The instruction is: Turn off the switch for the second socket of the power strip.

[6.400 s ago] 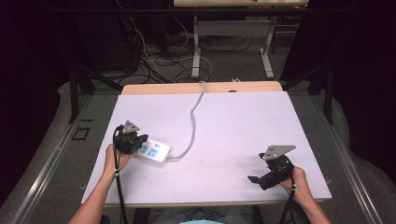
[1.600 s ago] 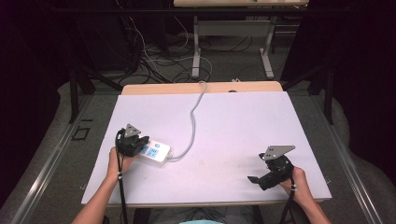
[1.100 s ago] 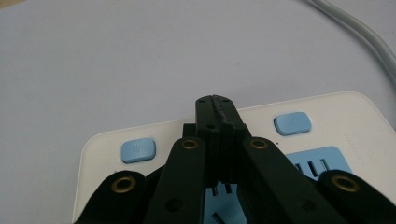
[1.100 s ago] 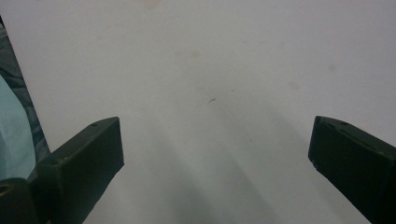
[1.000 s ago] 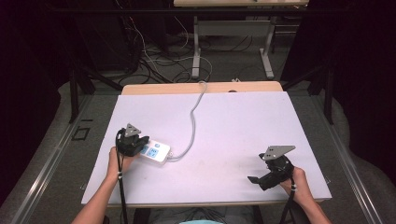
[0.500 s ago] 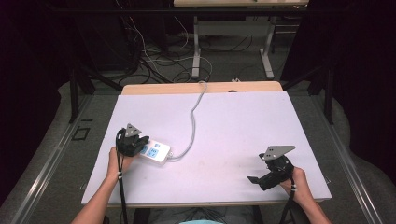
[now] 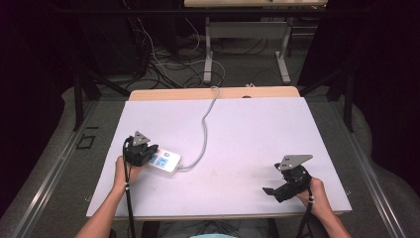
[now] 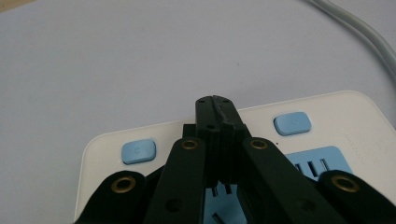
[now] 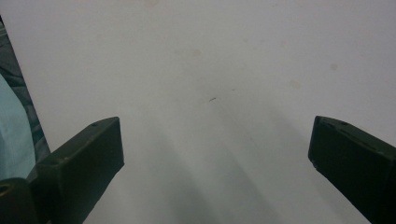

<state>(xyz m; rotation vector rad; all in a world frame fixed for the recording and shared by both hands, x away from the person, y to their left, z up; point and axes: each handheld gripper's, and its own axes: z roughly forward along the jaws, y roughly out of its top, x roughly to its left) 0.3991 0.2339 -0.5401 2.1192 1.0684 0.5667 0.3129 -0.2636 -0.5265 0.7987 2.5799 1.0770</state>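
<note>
Nothing moved; closed left claw (image 8: 215, 105) over smooth rounded power strip (image 8: 327, 116).

High view overlooks the table (image 7: 237, 124); 2 gripper views skim it closely.

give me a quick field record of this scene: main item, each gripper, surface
main item: white power strip with blue buttons and blue sockets, flat on the table
cable: grey cable runs from the strip to the far table edge
left gripper: left gripper shut, tips over the strip between two blue buttons
right gripper: right gripper open, nothing between the jaws, over bare table
surface: white table
</note>
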